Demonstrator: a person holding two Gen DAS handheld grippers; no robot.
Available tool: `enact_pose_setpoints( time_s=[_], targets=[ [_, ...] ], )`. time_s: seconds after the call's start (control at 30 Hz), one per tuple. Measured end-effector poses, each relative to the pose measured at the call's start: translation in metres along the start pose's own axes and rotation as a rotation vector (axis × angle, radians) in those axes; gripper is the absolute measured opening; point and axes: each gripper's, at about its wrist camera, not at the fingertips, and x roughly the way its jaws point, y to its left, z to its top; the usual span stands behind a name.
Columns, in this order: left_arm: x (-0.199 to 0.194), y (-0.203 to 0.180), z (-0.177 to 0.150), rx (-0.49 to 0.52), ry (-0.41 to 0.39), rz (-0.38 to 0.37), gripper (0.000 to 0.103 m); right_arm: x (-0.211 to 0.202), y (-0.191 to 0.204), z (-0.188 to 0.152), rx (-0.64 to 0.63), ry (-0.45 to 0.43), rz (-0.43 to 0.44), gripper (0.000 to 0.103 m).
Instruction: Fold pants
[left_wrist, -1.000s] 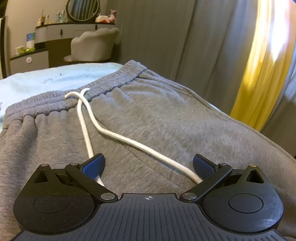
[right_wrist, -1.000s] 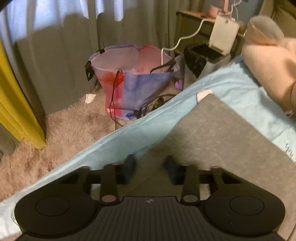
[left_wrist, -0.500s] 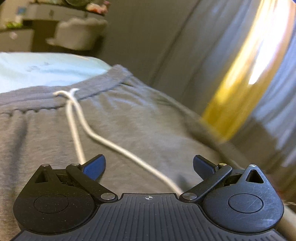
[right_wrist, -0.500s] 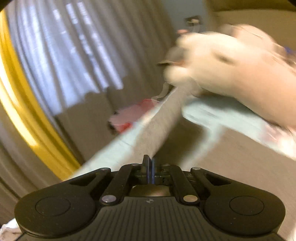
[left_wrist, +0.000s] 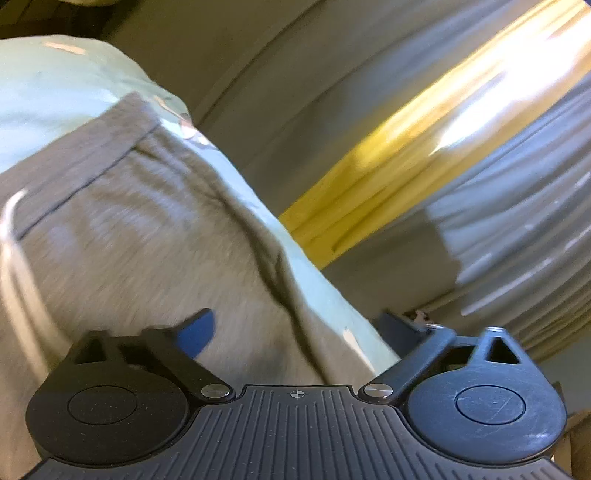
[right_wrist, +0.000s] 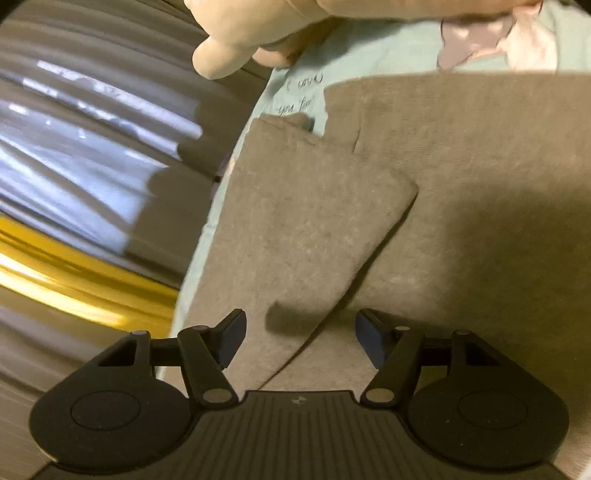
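Note:
Grey sweatpants (left_wrist: 147, 240) lie on a pale blue bed sheet (left_wrist: 55, 85), with the waistband (left_wrist: 85, 158) at upper left and a white drawstring (left_wrist: 14, 258) at the left edge. My left gripper (left_wrist: 297, 319) hangs over the pants' side edge where the bed ends. Its jaws are closing but still wide, and no pad presses on cloth. In the right wrist view one trouser leg (right_wrist: 306, 221) lies folded across the rest of the pants (right_wrist: 480, 184). My right gripper (right_wrist: 301, 317) hovers just above that leg. Its jaws are opening, with nothing pinched between them.
Grey and yellow curtains (left_wrist: 388, 173) hang close beyond the bed edge. A pale pink plush toy (right_wrist: 258, 29) lies at the top of the sheet (right_wrist: 369, 55), near the leg's cuff (right_wrist: 284, 125). The yellow curtain (right_wrist: 74, 280) also shows at left.
The left view swung right, from the drawstring to the pants' side edge. The right gripper, fully shut half a second ago, now stands open over the folded leg.

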Motion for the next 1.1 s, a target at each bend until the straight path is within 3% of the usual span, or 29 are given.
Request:
enact_pose_setpoints(
  time_s=[0.13,0.3,0.37,0.4,0.43,0.47,0.53,0.63,0.73,0.83,0.9,0.97,1.1],
  targets=[
    [0.055,0.000,0.032,-0.049,0.054,0.033,0.082,0.009,-0.003,0.004,0.049,0.022,0.065,0.036],
    [0.120,-0.008,0.045,-0.029,0.154,0.100,0.078,0.017,0.000,0.006,0.018,0.028,0.064,0.036],
    [0.139,-0.005,0.044,-0.060,0.212,0.125,0.055,0.022,0.003,0.008,0.013,0.030,0.056,0.036],
    [0.143,-0.005,0.043,-0.077,0.226,0.160,0.027,0.021,0.007,0.007,-0.003,0.026,0.044,0.031],
    [0.142,-0.006,0.043,-0.070,0.223,0.203,0.012,0.022,0.014,0.008,-0.042,0.025,0.022,0.010],
    [0.138,-0.009,0.044,-0.050,0.212,0.207,0.012,0.025,0.023,0.009,-0.103,0.034,-0.010,0.005],
    [0.112,-0.018,0.045,-0.010,0.149,0.160,0.011,0.025,0.038,0.016,-0.169,0.035,-0.027,0.005],
    [0.052,-0.030,0.050,0.022,0.084,0.045,0.010,0.003,0.063,0.032,-0.231,-0.001,0.027,0.005],
    [-0.037,-0.043,0.039,0.092,-0.009,-0.085,0.010,-0.038,0.081,0.049,-0.294,-0.074,0.086,0.005],
    [-0.128,-0.035,0.004,0.140,-0.064,-0.197,0.011,-0.088,0.074,0.061,-0.302,-0.128,0.136,0.005],
    [-0.167,-0.016,-0.027,0.134,-0.047,-0.188,0.011,-0.117,0.058,0.061,-0.323,-0.141,0.123,0.005],
    [-0.190,0.010,-0.063,0.115,-0.009,-0.131,0.011,-0.138,0.034,0.055,-0.328,-0.132,0.101,0.005],
    [-0.188,0.075,-0.119,-0.007,0.114,-0.001,0.011,-0.139,-0.029,0.038,-0.259,-0.047,-0.008,0.005]
  ],
)
